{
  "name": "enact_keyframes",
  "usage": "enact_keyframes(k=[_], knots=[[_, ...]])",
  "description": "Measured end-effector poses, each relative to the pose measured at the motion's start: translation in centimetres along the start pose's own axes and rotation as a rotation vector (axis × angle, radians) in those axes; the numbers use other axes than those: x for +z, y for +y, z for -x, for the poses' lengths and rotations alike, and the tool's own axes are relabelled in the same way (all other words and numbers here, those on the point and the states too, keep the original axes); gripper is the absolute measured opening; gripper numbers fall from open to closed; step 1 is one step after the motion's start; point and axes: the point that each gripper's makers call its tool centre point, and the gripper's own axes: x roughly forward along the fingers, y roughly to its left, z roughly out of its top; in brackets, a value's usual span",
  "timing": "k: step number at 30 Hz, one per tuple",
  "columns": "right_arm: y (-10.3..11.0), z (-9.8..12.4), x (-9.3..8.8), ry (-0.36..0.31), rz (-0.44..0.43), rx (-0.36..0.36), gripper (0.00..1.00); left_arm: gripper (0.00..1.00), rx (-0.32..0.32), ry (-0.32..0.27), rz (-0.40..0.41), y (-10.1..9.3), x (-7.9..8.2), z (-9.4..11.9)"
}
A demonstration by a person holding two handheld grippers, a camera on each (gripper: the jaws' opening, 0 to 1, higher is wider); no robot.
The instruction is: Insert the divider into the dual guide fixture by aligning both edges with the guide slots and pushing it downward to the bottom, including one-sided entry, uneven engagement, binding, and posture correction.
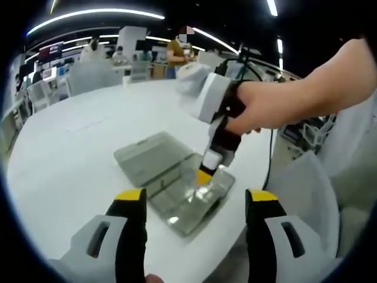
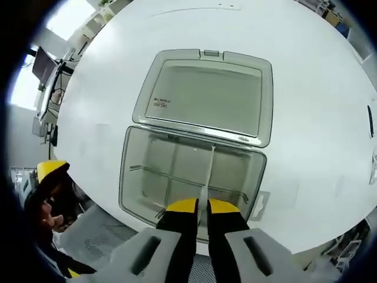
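A clear plastic box (image 2: 140, 177) lies on the white table with its lid (image 2: 206, 94) folded open behind it. Inside, a long crosswise partition (image 2: 177, 178) spans the base. My right gripper (image 2: 202, 206) is shut on a thin clear divider (image 2: 210, 168), which stands on edge in the box and runs from the jaws toward the hinge side. In the left gripper view that same right gripper (image 1: 204, 175), held by a hand (image 1: 277, 106), points down into the box (image 1: 171, 194). My left gripper (image 1: 197, 199) hovers open near the box's front, holding nothing.
The round white table (image 1: 70, 147) drops off just beyond the box on the near side (image 2: 306, 236). Chairs (image 1: 88, 73) and people (image 1: 175, 53) stand at the far side of the room. The left gripper's yellow tip (image 2: 50, 170) shows at the table's edge.
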Motion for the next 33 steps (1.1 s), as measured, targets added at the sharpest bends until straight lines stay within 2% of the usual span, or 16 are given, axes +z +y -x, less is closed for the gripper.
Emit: enact_keyframes(k=[13,19,33], knots=[[-0.1,0.7,0.3,-0.05,0.024,0.014,0.0,0.66,-0.006,0.0,-0.004,-0.4,0.1,-0.2],[-0.2,0.0,0.8,-0.044,-0.006,0.023,0.01,0.66,-0.007,-0.001,-0.003,-0.5,0.1,-0.1],[-0.2,-1.3,-0.3,0.005,-0.009,0.026,0.06,0.66,0.002,-0.006,0.009,-0.1,-0.1,0.1]])
